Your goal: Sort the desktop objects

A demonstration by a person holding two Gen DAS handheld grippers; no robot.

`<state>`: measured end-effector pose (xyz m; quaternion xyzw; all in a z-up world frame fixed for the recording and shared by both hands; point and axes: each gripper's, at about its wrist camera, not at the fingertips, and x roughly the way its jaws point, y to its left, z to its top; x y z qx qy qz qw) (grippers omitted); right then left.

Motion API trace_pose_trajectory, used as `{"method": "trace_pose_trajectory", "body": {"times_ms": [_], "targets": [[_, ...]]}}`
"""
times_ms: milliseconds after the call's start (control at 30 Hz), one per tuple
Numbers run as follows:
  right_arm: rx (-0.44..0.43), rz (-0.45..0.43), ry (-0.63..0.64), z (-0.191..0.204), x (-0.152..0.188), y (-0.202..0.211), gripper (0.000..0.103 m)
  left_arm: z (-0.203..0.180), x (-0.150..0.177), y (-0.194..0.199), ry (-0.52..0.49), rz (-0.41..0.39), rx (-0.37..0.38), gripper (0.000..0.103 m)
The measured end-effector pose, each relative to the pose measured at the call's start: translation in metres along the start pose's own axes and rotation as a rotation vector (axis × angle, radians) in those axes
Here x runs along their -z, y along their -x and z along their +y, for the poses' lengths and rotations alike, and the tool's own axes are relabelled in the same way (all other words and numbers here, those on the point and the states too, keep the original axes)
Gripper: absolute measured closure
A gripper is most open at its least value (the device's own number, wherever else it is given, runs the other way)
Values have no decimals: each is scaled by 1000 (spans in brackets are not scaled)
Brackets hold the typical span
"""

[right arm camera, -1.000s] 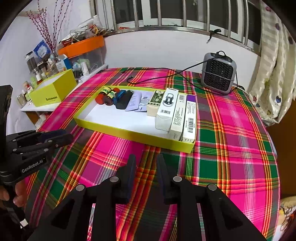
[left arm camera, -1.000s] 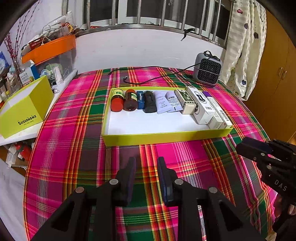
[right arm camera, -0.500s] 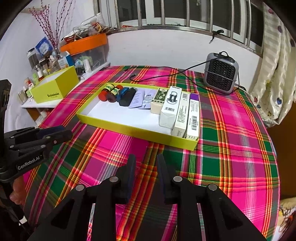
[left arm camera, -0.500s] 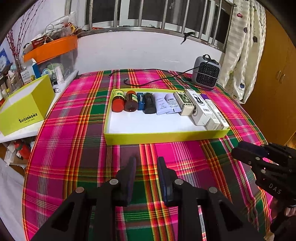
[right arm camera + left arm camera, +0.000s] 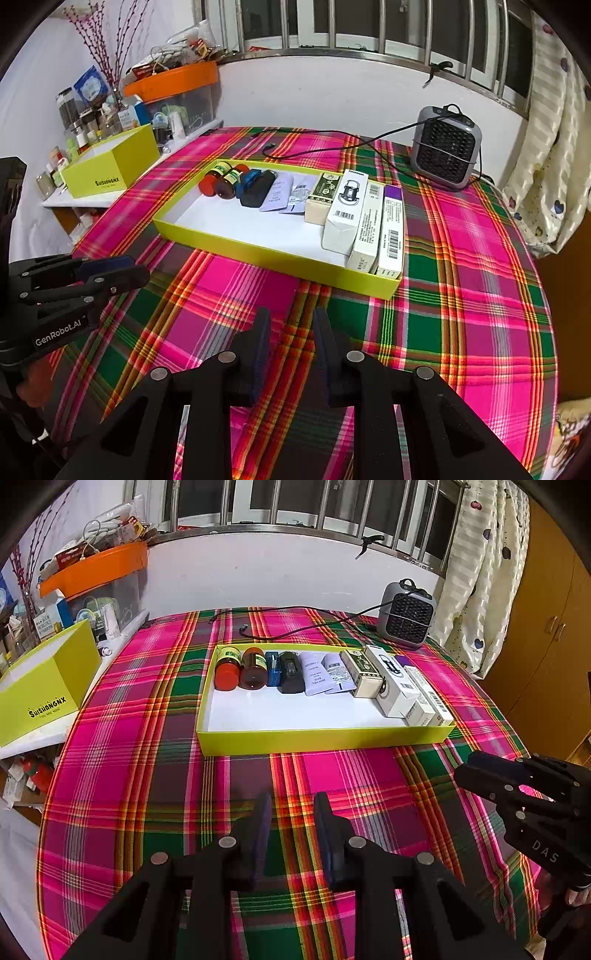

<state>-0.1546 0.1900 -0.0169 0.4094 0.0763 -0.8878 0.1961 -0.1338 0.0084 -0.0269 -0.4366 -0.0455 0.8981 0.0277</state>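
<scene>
**Desk:** What have you got on the wrist cameras?

**Me:** I'm holding both grippers above the plaid tablecloth (image 5: 140,738), on the near side of the yellow tray (image 5: 321,738). My left gripper (image 5: 291,808) has its fingers parted with nothing between them; my right gripper (image 5: 290,325) is the same, released and empty.

**Desk:** Where are the objects?

**Me:** All in the tray, lined up along its far wall. From the left: a red-capped jar (image 5: 226,668), a brown jar (image 5: 253,667), a blue item (image 5: 272,668), a black item (image 5: 290,672), two white sachets (image 5: 325,674), a cream box (image 5: 364,672), a white box with a car drawing (image 5: 391,681), and two slim boxes (image 5: 428,701) at the right end. The near half of the tray floor is bare white.

**Desk:** What differs from a second ago?

**Me:** Nothing in the tray has shifted. Both grippers have drawn back and a little higher, so the tray looks smaller and farther off in each view. The finger gap is unchanged on both. In the left view the right gripper's tip now sits lower at the right edge.

**Desk:** Anything else around?

**Me:** A grey heater (image 5: 445,147) stands far right with its cable (image 5: 295,627) running across the cloth, and a yellow box (image 5: 110,166) sits on the shelf to the left.
</scene>
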Motion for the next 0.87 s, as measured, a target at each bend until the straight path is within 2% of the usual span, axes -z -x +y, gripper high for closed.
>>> {"method": "trace_pose_trajectory", "body": {"times_ms": [433, 867], "targets": [[-4, 8, -3, -2, 2, -6, 78, -10, 0, -6, -31, 12, -10, 79], [-7, 19, -11, -5, 4, -12, 78, -13, -3, -2, -31, -24, -15, 83]]}}
